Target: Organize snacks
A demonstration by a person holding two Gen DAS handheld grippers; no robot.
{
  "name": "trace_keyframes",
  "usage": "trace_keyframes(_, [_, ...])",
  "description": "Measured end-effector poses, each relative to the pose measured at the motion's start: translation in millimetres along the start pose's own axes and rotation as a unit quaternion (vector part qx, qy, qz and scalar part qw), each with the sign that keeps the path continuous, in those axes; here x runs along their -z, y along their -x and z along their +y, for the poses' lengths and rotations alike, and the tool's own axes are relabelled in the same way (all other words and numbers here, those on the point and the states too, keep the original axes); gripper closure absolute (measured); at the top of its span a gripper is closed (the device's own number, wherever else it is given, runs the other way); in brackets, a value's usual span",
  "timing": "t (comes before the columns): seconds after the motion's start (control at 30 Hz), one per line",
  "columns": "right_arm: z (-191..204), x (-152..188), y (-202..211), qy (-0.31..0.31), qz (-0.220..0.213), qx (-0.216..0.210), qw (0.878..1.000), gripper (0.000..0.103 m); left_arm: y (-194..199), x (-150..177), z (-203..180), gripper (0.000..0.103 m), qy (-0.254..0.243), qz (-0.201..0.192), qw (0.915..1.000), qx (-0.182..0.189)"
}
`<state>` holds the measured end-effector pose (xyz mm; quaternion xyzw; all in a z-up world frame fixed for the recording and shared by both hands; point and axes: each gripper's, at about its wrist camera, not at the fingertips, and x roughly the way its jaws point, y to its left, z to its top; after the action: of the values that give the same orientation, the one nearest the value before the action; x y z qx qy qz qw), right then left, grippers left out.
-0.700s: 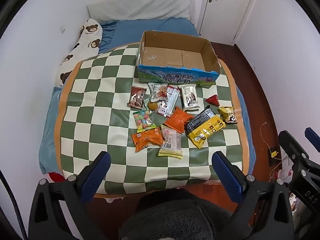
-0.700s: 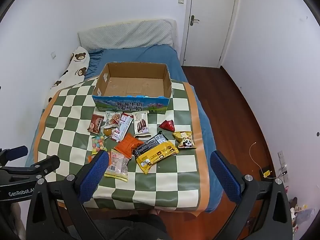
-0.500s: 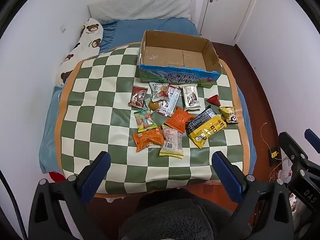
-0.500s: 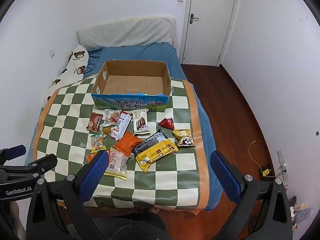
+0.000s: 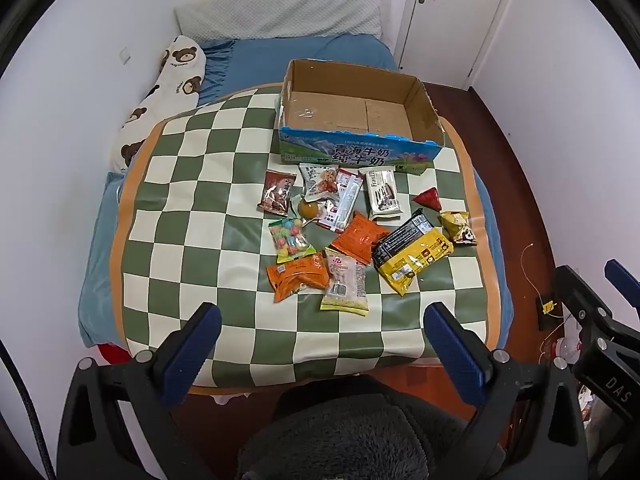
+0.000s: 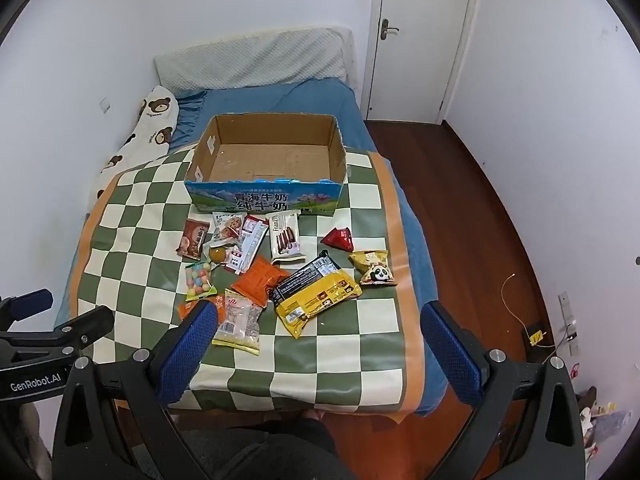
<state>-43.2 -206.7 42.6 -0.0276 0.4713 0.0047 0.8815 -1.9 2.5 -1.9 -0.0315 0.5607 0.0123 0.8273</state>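
Both grippers held above the near edge of the bed, neither touching anything. Left gripper point(image 5: 320, 344) spread wide, blue pads point(image 5: 192, 350) well apart, nothing between them. Right gripper point(image 6: 316, 344) likewise released, its pads point(image 6: 450, 354) wide apart and bare. Ahead, a green-and-cream checkered cloth point(image 5: 192, 216) with an orange border, laid over a blue bedsheet point(image 5: 272, 60). At the far side of the cloth, an open cardboard box point(image 5: 424, 96) with a blue printed front, showing only bare cardboard floor inside. Just in front of the box, loose snacks lying flat on the cloth: a brown packet point(image 5: 277, 198) at the left of the far row, beside it a white cookie packet point(image 5: 320, 180) overlapping a long red-and-white packet point(image 5: 344, 200), then a white wafer packet point(image 5: 383, 196), then a small red triangular packet point(image 5: 428, 199) off to the right. Below those, a round orange candy point(image 5: 308, 209), a clear bag of coloured candy balls point(image 5: 290, 239), and an orange packet point(image 5: 360, 237) near the middle. Nearest the grippers, a second orange packet point(image 5: 298, 276) touching a pale pink-and-yellow packet point(image 5: 345, 284). To the right, a large yellow-and-black bag point(image 5: 412, 257) and, just beside it, a small yellow panda packet point(image 5: 459, 227). Bear-print pillow point(image 5: 168, 92) along the left wall, grey pillow point(image 5: 280, 12) at the head of the bed, white door point(image 6: 424, 40) beyond.
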Motion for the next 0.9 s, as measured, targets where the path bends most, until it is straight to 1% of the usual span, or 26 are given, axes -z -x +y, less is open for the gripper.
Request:
trace_keyframes(0.37, [-1.0,-1.5,-0.2,0.000,0.002,-0.002,1.000,0.000,1.5,-0.2,7.1,0.000,-0.002,-0.002,1.0000,0.002])
trace_keyframes(0.9, [-2.3,-3.1,2.6,-0.001,-0.001,-0.004,1.000,0.000,3.4,-0.3,6.2,0.000,-0.002,-0.004,1.0000,0.001])
